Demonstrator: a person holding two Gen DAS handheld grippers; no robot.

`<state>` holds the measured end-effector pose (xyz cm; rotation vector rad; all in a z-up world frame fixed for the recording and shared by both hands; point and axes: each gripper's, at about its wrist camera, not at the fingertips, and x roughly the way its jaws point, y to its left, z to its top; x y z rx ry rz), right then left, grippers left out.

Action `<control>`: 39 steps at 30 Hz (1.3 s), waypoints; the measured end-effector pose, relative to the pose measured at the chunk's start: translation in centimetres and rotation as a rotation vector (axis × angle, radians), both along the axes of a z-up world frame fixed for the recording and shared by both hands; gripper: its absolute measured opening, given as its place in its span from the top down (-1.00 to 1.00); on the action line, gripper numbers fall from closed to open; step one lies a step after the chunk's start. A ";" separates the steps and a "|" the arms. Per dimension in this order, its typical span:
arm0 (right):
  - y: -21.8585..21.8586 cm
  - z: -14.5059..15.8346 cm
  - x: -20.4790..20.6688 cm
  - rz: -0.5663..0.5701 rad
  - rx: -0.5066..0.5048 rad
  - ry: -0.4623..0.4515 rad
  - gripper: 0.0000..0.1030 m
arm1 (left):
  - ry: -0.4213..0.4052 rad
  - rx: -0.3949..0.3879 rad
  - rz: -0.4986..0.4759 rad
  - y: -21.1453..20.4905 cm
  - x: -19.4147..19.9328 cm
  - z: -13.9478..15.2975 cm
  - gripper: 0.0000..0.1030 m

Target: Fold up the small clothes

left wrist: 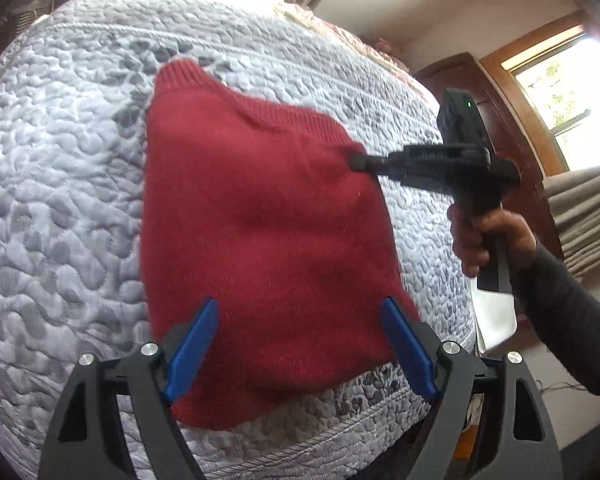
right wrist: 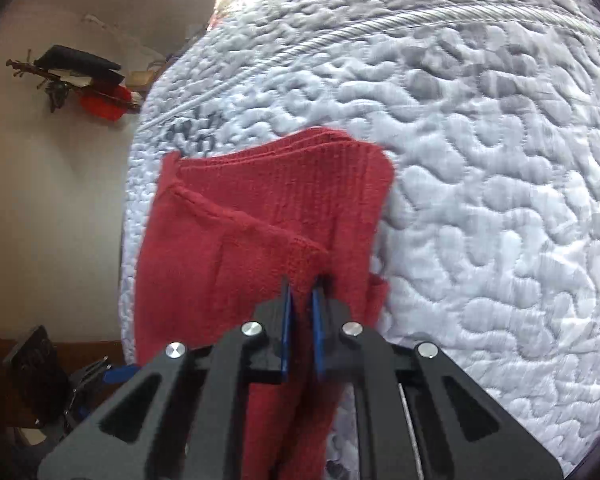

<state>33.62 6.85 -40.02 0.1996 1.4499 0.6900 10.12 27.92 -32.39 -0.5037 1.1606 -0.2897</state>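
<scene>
The right gripper [right wrist: 300, 292] pinches the red knit garment [left wrist: 260, 220] at its side edge, while the left gripper [left wrist: 300, 344], jaws spread, straddles its near hem.

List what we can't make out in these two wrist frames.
- Red knit garment: type unclear; folded over, so sleeves or neckline are hidden in both views, with motion blur.
- Right gripper: contact inside the pinch is covered by fabric.
- Left gripper: open; whether it touches the garment is unclear.
- Quilted bedcover: extent cut off by fisheye edges.
</scene>
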 end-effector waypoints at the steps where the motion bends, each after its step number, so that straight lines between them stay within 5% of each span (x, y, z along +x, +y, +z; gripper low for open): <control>1: -1.3 -1.2 0.3 -0.023 0.000 0.027 0.86 | 0.012 -0.008 -0.011 -0.4 0.0 -0.7 -0.62; 4: -1.5 -1.0 -0.6 -0.031 0.029 0.028 0.75 | 0.032 0.000 -0.032 -1.1 -0.2 -1.3 -0.62; 6: -2.3 1.3 -1.8 -0.041 0.053 0.004 0.59 | 0.034 -0.007 -0.026 -1.2 -0.2 -0.6 -0.63; 10: -2.6 5.8 -6.9 0.028 0.139 0.011 0.59 | 0.011 -0.012 -0.026 -0.8 -1.4 0.3 -0.67; 14: -0.7 3.0 -12.3 0.164 0.092 0.118 0.64 | 0.054 -0.058 0.012 0.0 -1.5 -0.9 -0.68; 16: -1.7 0.6 -12.9 0.149 0.016 0.123 1.00 | 0.078 -0.079 0.027 0.4 -1.3 -1.8 -0.69; 18: -3.6 -0.8 -12.5 0.074 0.030 0.166 1.00 | 0.093 -0.112 0.018 0.3 -1.0 -2.5 -0.70; 25: -4.9 5.4 -15.3 0.055 0.097 0.103 0.77 | 0.083 -0.133 0.017 0.1 -2.5 -0.6 -0.76; 33: -6.0 1.2 -16.8 -0.006 -0.049 0.147 1.00 | 0.243 -0.133 0.111 1.2 -3.7 -4.8 -0.76; 35: -6.2 4.3 -17.7 0.005 -0.066 0.069 0.83 | 0.263 -0.089 0.131 1.2 -4.2 -3.4 -0.79; 39: -6.2 14.5 -21.4 0.001 -0.209 -0.146 -0.80 | 0.239 0.107 0.143 -0.1 -6.9 4.2 -0.92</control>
